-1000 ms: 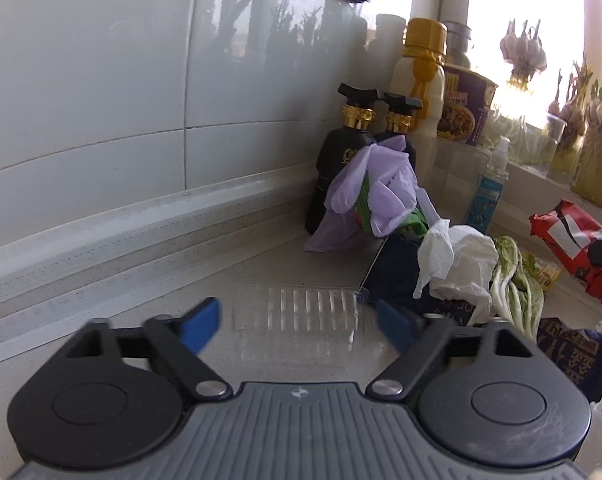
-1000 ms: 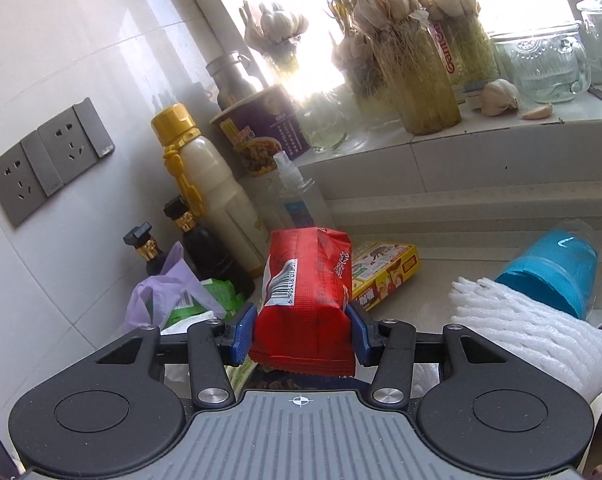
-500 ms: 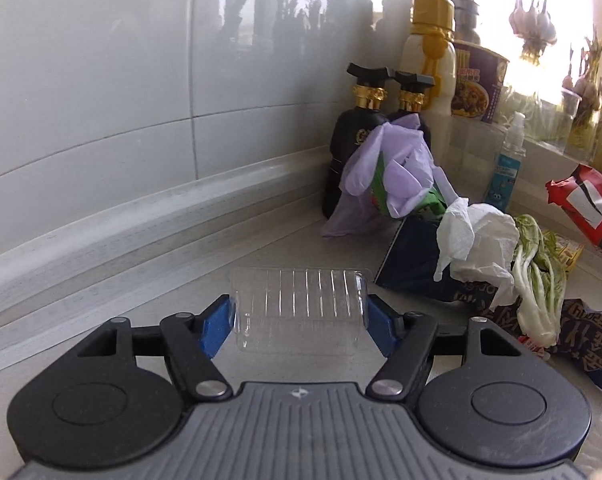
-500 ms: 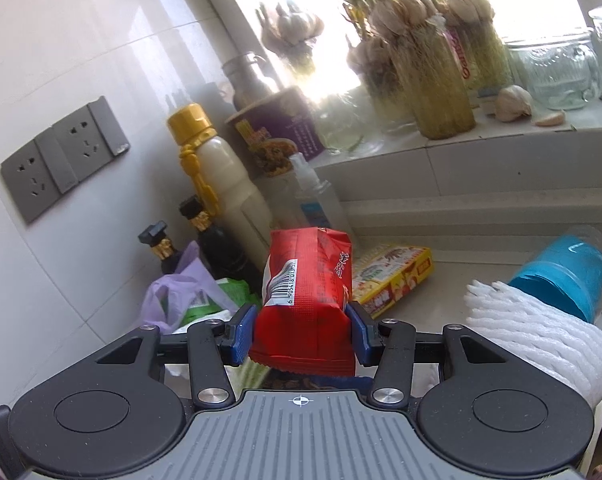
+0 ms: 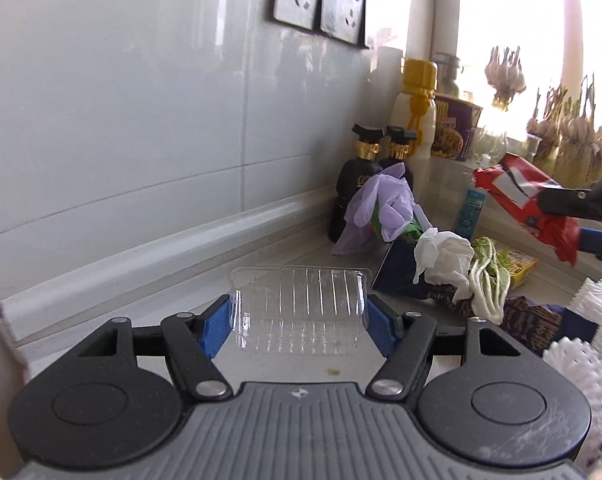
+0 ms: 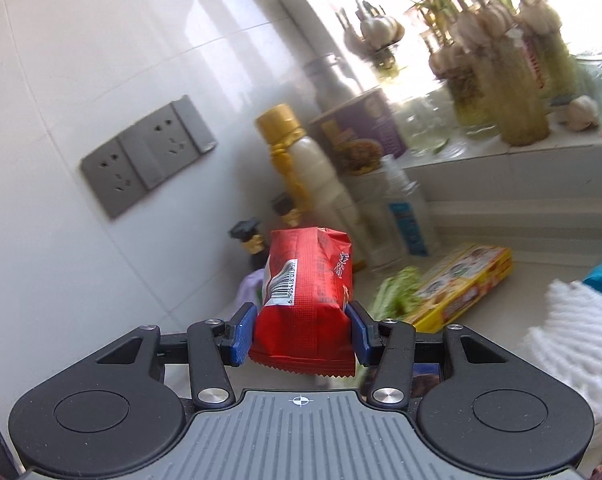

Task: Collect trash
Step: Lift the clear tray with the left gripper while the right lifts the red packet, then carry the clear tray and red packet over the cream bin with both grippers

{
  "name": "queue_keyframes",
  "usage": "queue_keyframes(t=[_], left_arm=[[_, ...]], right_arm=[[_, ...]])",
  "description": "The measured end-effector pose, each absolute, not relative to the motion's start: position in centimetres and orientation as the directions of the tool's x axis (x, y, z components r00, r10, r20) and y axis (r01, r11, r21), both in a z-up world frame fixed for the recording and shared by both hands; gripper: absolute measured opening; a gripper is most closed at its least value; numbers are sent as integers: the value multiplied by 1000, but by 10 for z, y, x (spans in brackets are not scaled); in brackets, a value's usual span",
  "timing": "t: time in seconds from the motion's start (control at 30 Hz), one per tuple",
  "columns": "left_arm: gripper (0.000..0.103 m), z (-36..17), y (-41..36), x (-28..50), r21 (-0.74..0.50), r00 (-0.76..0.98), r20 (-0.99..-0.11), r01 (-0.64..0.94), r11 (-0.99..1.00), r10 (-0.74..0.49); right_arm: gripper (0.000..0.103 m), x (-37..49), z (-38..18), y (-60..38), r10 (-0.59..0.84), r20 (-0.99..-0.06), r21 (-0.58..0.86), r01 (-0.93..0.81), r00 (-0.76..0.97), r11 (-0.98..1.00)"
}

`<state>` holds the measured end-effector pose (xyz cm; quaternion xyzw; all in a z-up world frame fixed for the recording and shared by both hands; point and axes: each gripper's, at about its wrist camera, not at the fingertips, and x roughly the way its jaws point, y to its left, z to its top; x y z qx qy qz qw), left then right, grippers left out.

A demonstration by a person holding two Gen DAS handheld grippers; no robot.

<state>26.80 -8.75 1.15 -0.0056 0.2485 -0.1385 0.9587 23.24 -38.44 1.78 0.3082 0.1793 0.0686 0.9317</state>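
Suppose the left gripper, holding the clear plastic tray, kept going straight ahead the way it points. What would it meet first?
Probably the countertop, since the left gripper tilts downward; beyond it, the purple plastic bag. Depth is uncertain.

Home kitchen, white tiled wall [image 5: 121, 100] with grey power sockets [image 6: 149, 160], sauce bottles [image 5: 365, 168] in the corner, sprouting garlic [image 6: 513, 80] on a sunlit windowsill, vegetable scraps [image 5: 489, 276] on the table [image 5: 181, 300]

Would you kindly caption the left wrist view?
Left gripper clamps a clear plastic tray above the cluttered counter.
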Motion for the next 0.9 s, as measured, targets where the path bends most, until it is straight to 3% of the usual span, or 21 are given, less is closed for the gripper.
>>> queue_keyframes(t=[0.27, 0.9], left_arm=[[66, 19, -44, 243, -132, 837, -490, 203, 970, -242], [66, 21, 22, 186, -76, 831, -550, 45, 996, -79]], right_arm=[[47, 231, 22, -375, 390, -236, 693, -127, 890, 709], [47, 202, 78, -241, 569, -240, 460, -425, 786, 780]])
